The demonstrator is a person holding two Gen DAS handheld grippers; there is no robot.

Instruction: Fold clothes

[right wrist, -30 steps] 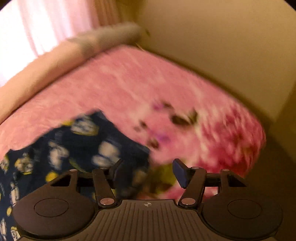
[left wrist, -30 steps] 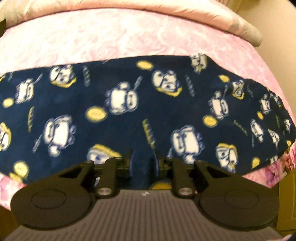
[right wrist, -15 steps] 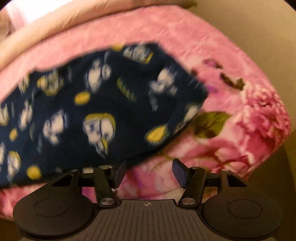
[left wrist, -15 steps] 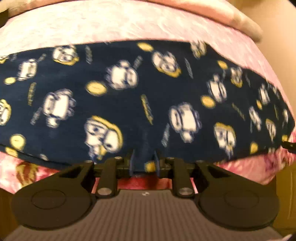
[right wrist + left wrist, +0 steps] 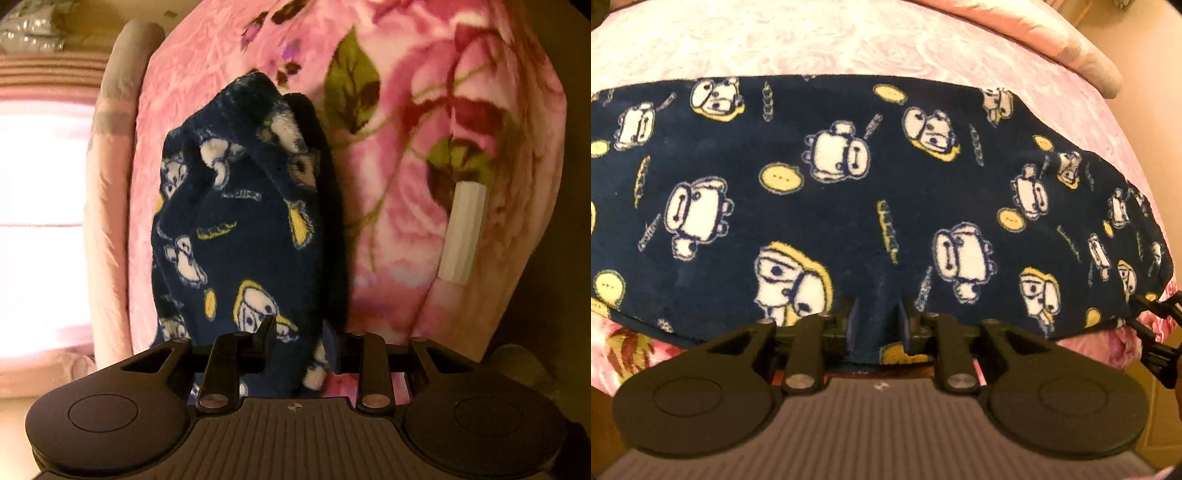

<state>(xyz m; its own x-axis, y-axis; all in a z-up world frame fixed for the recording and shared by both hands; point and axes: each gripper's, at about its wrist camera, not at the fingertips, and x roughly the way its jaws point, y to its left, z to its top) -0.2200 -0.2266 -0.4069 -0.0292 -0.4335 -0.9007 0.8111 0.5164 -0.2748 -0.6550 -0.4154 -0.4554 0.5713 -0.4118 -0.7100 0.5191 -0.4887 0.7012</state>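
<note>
both grippers clamp same navy cartoon-print fleece garment (image 5: pixel 871 177). left gripper (image 5: pixel 877 325) pinches garment's near hem, cloth bunched between its fingers; rest spreads flat ahead across pink floral blanket (image 5: pixel 849 40). right gripper (image 5: pixel 299 341) closed on fold of garment (image 5: pixel 240 229), fabric rumpled straight ahead of fingers. white ribbed tube (image 5: pixel 463 234) lies on blanket (image 5: pixel 424 110) ahead-right of right gripper.

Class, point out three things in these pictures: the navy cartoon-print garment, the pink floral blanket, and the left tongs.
navy garment (image 5: pixel 886 177), left wrist view, middle of the spread fabric.
pink floral blanket (image 5: pixel 436 122), right wrist view, on a printed rose.
left tongs (image 5: pixel 876 325), left wrist view, midway between the fingertips.
</note>
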